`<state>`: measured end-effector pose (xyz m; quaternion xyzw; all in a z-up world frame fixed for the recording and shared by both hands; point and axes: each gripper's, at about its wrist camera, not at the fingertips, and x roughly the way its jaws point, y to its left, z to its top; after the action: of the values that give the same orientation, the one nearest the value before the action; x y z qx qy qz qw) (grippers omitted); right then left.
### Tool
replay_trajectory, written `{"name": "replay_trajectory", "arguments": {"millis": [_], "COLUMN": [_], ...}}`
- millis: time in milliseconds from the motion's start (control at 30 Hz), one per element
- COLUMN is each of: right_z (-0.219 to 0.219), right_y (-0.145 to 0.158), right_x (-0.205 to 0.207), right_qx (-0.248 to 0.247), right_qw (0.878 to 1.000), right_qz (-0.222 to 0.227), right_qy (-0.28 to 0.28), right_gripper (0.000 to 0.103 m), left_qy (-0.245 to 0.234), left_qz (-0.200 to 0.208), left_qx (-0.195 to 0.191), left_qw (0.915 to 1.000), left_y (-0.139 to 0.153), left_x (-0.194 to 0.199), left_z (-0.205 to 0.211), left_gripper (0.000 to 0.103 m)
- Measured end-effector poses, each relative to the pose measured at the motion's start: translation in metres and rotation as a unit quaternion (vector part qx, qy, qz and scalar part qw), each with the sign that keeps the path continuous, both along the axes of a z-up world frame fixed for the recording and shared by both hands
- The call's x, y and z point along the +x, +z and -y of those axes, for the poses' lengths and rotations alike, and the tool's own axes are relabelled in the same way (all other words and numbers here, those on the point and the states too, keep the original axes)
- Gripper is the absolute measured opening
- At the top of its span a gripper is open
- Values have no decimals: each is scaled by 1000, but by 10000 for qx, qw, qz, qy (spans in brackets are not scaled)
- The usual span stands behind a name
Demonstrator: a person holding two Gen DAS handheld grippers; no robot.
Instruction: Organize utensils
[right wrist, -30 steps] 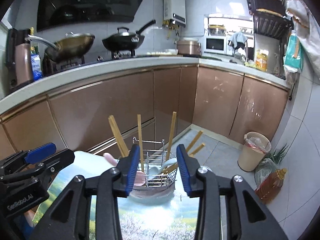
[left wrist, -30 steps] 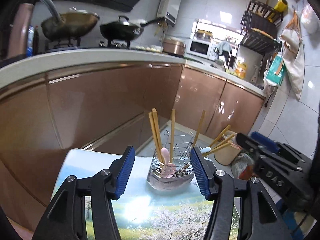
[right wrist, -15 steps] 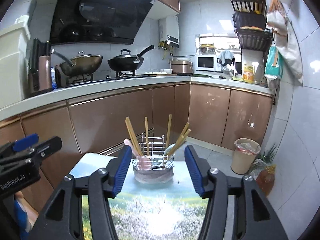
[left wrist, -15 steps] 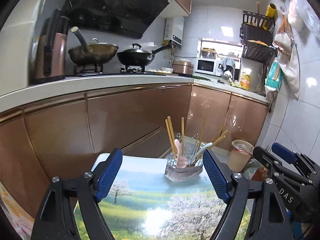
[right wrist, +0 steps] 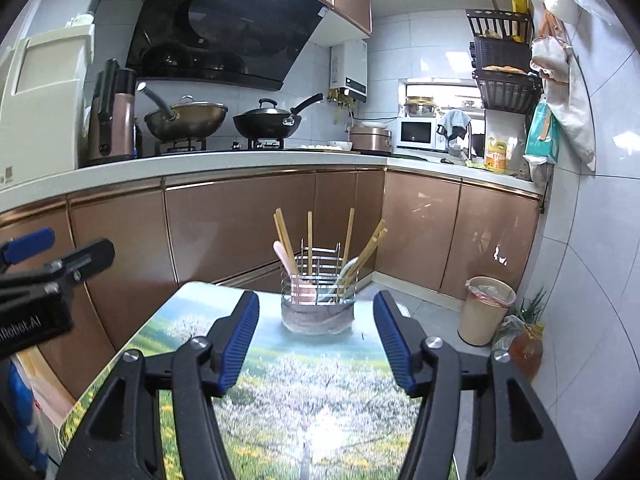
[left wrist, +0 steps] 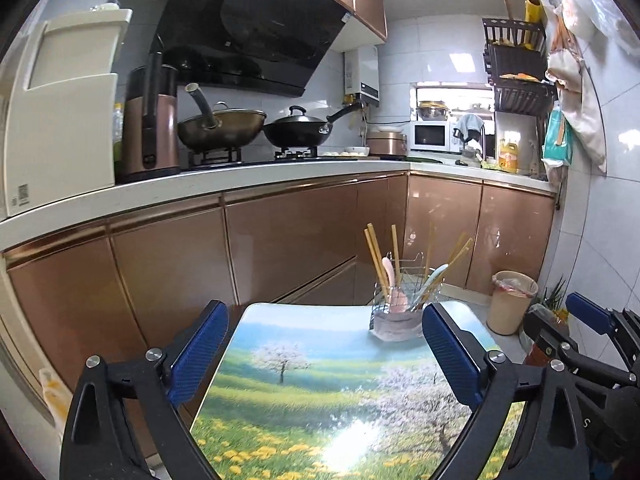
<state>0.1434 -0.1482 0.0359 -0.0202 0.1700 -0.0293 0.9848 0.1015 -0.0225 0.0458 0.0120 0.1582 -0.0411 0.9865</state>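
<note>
Holder: the wire utensil holder [right wrist: 318, 304] is standing at the table's [right wrist: 312, 408] far end, chopsticks [right wrist: 349, 236] and spoons already inside.
Tongs: left gripper [left wrist: 324, 354] and right gripper [right wrist: 316, 344] are opening, empty.
Progress: seemingly finishing; nothing loose is showing.

Pretty bright kitchen overall, daylight pouring in through the window [left wrist: 448, 98] at the back, which is nearly blown out. There's a big white glare patch on the glossy tabletop [left wrist: 348, 446] in the left wrist view, and a softer one in the right wrist view. The cabinet doors [right wrist: 420, 220] pick up shiny reflections too. Heavy fisheye bending: the counter curves, the corners go black. The near tabletop print looks a bit smeared and soft.
</note>
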Motion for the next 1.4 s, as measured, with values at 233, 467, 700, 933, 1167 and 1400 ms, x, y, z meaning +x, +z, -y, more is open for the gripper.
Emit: {"name": "replay_trajectory", "arguments": {"millis": [233, 467, 700, 933, 1167, 1400], "right_z": [3, 1, 9, 22, 28, 31], "right_y": [-12, -22, -30, -35, -40, -40], "right_x": [-21, -29, -30, -27, -24, -25], "right_qx": [-6, 48, 37, -4, 3, -14], "right_qw": [10000, 9999, 9997, 9989, 9986, 9982], "right_qz": [-35, -47, -22, 6, -3, 9], "right_qy": [-68, -87, -254, -475, -525, -604], "right_gripper": [67, 70, 71, 71, 72, 72], "left_qy": [206, 327, 326, 276, 251, 240], "left_qz": [151, 132, 103, 66, 35, -5], "left_qx": [50, 143, 129, 101, 81, 86], "left_qw": [9997, 9993, 9993, 9995, 9996, 9997], "left_y": [-9, -21, -29, -33, -34, -36], "left_x": [-27, -33, -33, -29, -24, -23], "left_z": [-11, -18, -20, -19, -21, -21], "left_gripper": [103, 103, 103, 103, 103, 103]}}
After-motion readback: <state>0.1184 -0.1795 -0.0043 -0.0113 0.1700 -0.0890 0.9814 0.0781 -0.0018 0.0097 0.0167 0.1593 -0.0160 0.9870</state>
